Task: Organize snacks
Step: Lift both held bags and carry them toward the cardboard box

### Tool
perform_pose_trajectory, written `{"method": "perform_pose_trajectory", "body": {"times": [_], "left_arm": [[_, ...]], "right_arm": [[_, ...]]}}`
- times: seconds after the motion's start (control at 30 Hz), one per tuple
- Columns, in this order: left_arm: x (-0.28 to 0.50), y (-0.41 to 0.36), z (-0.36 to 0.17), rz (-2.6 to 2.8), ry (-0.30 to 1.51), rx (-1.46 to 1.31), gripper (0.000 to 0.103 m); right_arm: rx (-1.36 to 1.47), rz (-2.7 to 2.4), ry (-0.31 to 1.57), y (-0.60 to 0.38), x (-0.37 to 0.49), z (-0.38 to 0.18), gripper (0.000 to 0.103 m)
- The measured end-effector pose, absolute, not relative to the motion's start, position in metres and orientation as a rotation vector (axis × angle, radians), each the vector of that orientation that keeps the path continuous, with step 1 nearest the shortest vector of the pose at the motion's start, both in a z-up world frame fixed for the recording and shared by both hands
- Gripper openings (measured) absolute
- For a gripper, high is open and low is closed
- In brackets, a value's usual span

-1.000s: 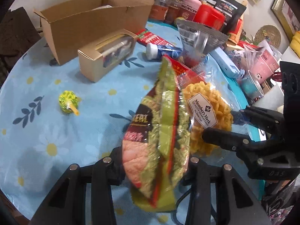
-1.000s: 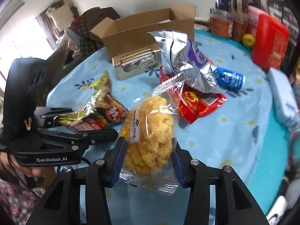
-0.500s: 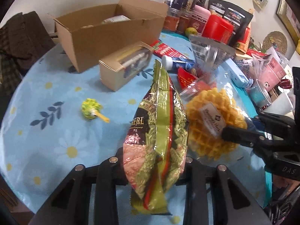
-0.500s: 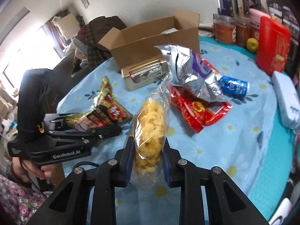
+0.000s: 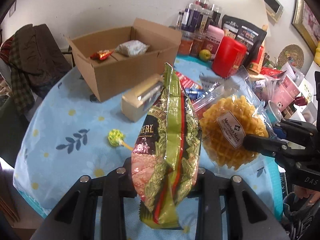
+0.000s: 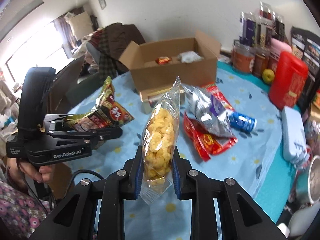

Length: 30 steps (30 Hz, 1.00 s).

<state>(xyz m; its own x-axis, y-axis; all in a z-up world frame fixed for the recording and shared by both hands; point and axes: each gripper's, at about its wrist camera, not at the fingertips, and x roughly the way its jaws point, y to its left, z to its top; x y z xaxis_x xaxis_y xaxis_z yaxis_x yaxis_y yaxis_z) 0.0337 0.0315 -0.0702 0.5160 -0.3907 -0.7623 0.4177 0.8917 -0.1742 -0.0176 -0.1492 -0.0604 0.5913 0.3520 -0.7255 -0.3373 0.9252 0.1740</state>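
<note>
So both claws just clamped down and came up off the table: my left gripper (image 5: pixel 164 182) is squeezing the green-and-red snack bag (image 5: pixel 170 150), my right gripper (image 6: pixel 157 172) has the clear waffle-cookie pack (image 6: pixel 160 132), both dangling over the blue tablecloth (image 5: pixel 66 124) now. Cardboard box (image 5: pixel 124 64) sits open behind with a couple of snacks in it, so I reckon that's the drop-off next.

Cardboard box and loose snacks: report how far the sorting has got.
Done: the cardboard box already holds a red packet and a pale bag. In hand: the left hand-held gripper is shut on the green-gold bag, the right hand-held gripper on the clear waffle-snack bag. Left: silver bag, red bag, blue tube, lollipop, small window box.
</note>
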Motion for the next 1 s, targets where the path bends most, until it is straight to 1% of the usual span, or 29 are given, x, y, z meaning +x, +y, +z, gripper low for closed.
{"method": "perform_pose_trajectory", "body": {"times": [0.53, 1.0], "left_arm": [[0.067, 0.035, -0.009, -0.447, 0.743, 0.013, 0.031], [0.144, 0.037, 0.046, -0.421, 0.613, -0.006, 0.031]], "right_arm": [[-0.068, 0.445, 0.671, -0.135, 0.017, 0.01, 0.025], [-0.127, 0.459, 0.552, -0.129, 0.091, 0.058, 0.025]]}}
